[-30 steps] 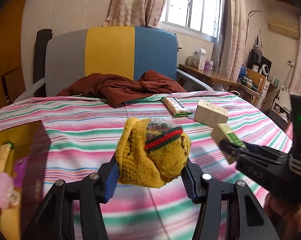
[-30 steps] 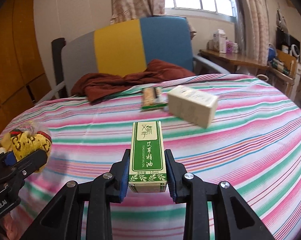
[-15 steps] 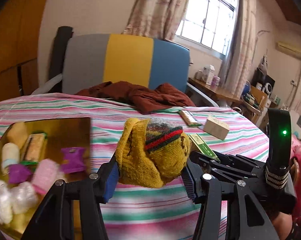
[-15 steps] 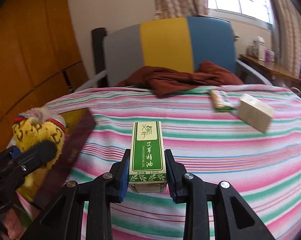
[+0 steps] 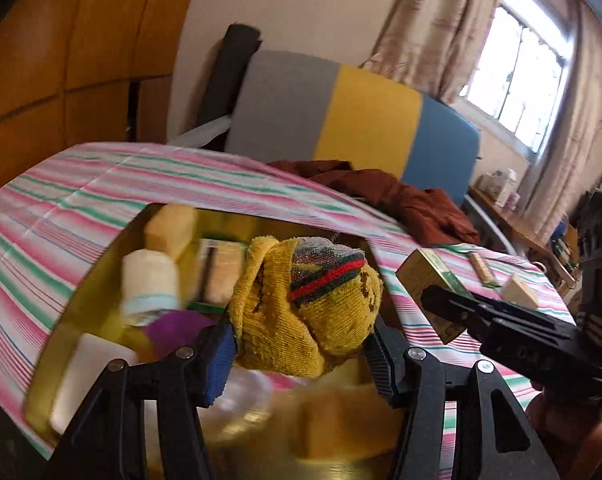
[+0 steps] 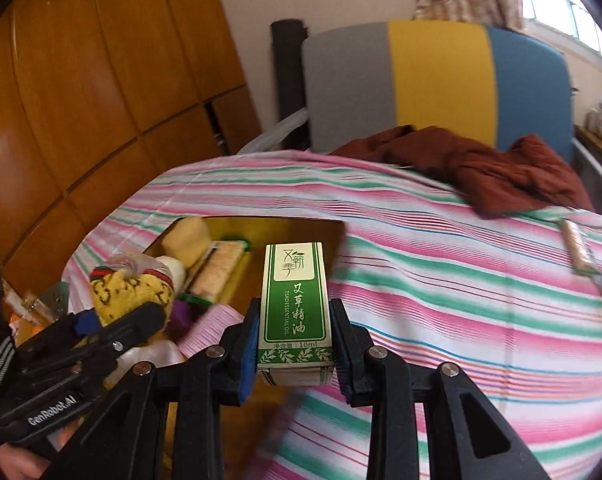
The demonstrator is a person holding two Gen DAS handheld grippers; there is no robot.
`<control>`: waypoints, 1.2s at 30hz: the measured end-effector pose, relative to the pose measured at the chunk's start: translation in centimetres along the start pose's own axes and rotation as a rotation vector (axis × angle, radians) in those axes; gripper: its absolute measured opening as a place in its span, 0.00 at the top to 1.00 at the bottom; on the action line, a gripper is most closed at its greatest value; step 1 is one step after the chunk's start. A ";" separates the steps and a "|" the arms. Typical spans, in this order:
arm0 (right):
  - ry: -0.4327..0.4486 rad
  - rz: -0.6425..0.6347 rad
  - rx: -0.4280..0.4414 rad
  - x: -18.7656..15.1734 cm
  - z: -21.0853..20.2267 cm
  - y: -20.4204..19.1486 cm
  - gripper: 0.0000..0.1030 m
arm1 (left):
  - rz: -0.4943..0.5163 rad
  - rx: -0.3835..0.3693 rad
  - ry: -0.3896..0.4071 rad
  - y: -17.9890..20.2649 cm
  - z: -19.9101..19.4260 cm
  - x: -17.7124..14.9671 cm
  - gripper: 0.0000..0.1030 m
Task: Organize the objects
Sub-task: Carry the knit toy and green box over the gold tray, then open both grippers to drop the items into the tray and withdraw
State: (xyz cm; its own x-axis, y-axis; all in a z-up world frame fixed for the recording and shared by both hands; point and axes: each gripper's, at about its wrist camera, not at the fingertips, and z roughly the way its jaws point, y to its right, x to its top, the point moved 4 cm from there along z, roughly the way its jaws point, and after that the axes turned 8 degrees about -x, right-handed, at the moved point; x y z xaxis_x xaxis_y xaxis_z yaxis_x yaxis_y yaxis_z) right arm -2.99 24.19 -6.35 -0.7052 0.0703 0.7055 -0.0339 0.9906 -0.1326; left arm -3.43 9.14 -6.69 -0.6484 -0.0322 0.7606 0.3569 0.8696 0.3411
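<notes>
Yellow sock bundle (image 5: 305, 312) clamped in left gripper (image 5: 301, 344) above gold box (image 5: 101, 280). Green oil carton (image 6: 295, 308) pinched in right gripper (image 6: 295, 354), at box's 3 o'clock edge.

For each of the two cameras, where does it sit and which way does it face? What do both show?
Left wrist: sits on the left gripper, faces over the gold box toward the chair; holds a yellow sock; the right gripper shows.
Right wrist: sits on the right gripper, faces across the striped cloth; holds a green carton; the left gripper shows.
Shared: box, sock, carton, chair, brown garment.
</notes>
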 end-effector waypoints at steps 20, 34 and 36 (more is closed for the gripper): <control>-0.108 0.200 0.063 2.4 6.0 -0.5 0.53 | -0.068 0.041 -0.128 -6.0 4.6 3.3 0.41; -0.001 0.150 0.015 0.6 0.6 2.2 0.53 | -0.186 0.244 0.021 -7.5 0.7 3.9 0.00; 0.005 0.146 0.003 0.4 0.2 2.4 0.53 | -0.201 0.284 0.037 -7.8 0.0 3.9 0.00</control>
State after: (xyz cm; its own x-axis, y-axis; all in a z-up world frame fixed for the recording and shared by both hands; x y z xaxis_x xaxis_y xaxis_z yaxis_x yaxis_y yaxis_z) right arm -3.48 26.61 -6.55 -0.6992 0.2141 0.6822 0.0664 0.9694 -0.2361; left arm -8.75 2.24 -6.44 -0.6602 -0.2300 0.7150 0.0197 0.9463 0.3226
